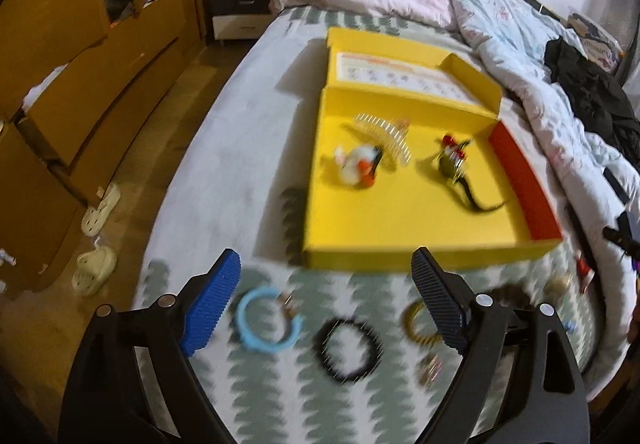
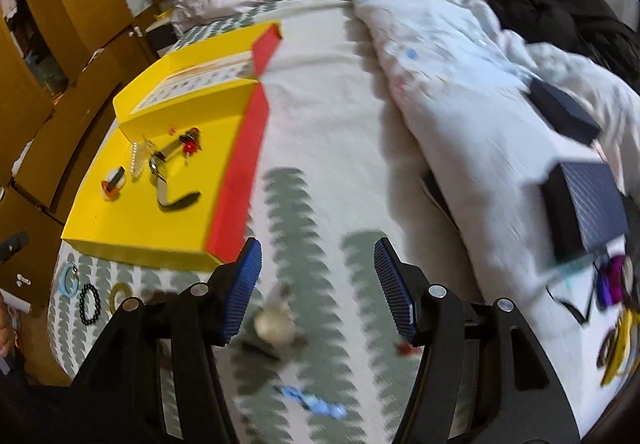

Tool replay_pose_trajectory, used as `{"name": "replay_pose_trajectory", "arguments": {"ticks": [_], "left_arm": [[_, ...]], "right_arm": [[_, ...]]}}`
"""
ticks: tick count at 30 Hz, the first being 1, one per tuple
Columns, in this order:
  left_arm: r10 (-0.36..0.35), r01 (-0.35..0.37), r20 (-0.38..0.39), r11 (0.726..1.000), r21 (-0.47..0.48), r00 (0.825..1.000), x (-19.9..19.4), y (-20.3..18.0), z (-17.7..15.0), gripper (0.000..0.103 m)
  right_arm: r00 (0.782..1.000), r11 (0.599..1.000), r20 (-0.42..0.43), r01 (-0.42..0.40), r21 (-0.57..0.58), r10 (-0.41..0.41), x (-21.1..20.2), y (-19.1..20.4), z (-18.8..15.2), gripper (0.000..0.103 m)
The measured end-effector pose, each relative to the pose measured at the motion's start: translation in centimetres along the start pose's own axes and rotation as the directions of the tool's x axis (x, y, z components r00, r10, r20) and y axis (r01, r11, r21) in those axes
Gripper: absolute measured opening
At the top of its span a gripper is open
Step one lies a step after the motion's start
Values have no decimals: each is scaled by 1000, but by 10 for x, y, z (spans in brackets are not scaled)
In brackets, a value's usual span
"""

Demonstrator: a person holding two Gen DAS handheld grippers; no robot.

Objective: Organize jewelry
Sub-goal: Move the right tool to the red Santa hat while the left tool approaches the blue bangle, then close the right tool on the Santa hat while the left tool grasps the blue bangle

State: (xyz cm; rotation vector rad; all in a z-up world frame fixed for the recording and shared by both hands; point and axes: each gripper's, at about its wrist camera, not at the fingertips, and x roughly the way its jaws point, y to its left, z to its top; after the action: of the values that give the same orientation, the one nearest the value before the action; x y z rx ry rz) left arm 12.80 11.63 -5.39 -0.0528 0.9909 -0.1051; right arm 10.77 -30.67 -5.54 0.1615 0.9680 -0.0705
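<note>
Yellow cardboard dominates the bed: an open box (image 1: 400, 220) with a red inner side wall (image 1: 524, 180) lies on a grey-and-white patterned sheet (image 1: 224, 172), its lid folded back on the far side. Inside the box, a white-and-orange hair clip (image 1: 356, 164) rests beside a clear comb (image 1: 386, 136), with a dark clip bearing red beads (image 1: 454, 160) nearer the red wall. Just outside the box's near edge, on the sheet, lie a light blue ring (image 1: 266, 320), a black beaded bracelet (image 1: 348, 350) and a gold-coloured coil tie (image 1: 416, 324), the last partly hidden behind a finger. The left gripper (image 1: 326, 296) hangs above these loose pieces, jaws spread wide and empty. The right gripper (image 2: 318, 284), off the box's red-walled corner, is also parted with nothing between its blue pads (image 2: 242, 292); below it on the sheet are a blurred pale round piece (image 2: 274, 326) and a small blue piece (image 2: 316, 406). Farther from the box, a rumpled duvet (image 2: 440, 84) carries two dark navy boxes (image 2: 584, 204).
</note>
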Motion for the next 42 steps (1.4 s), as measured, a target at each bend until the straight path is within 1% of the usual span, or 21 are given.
{"name": "replay_pose_trajectory", "arguments": {"ticks": [1,4,7,9,12,15,17,18,21,24,27,30,42], "left_arm": [[-2,1,-13,1000,-6,1000,0,4,-5,86],[-18,14,-83,999,-48,996,10,19,-22,86],[19,-26,-131,998,-58,991,22,26,-32,86],[21,-31,-156,998,-58,988,31,28,-36,86],[38,-54,-218,996,-68,975,51,32,-45,86],[58,-79,-237,994,-80,970,58,39,-49,86],[29,-62,-255,991,-121,966,61,46,-49,86],[21,-59,-261,989,-138,965,61,49,-49,86],[41,-81,-262,987,-141,964,62,52,-49,86],[55,-97,-264,985,-145,963,66,54,-49,86],[38,-84,-267,983,-164,963,70,57,-49,86],[40,-89,-274,981,-169,961,73,60,-51,86],[56,-114,-303,977,-179,952,89,65,-50,86]], "right_arm": [[1000,1000,-3,1,4,-1,-2,-4,-3,62],[1000,1000,-19,14,21,-14,-8,-19,-15,62],[999,999,-36,13,43,-12,-8,-30,-22,62],[999,999,-52,17,51,-15,-4,-38,-25,62],[993,997,-109,43,59,-36,10,-52,-34,62],[988,997,-141,64,53,-56,19,-62,-41,62],[983,995,-169,77,63,-66,24,-69,-45,62],[983,995,-174,79,66,-66,25,-72,-46,62],[983,995,-179,64,81,-49,26,-77,-48,62],[980,994,-185,87,67,-74,30,-76,-46,62],[979,994,-190,92,54,-80,38,-74,-42,62],[971,991,-208,126,36,-116,47,-72,-42,62],[960,991,-254,129,22,-120,75,-72,-40,62]]}}
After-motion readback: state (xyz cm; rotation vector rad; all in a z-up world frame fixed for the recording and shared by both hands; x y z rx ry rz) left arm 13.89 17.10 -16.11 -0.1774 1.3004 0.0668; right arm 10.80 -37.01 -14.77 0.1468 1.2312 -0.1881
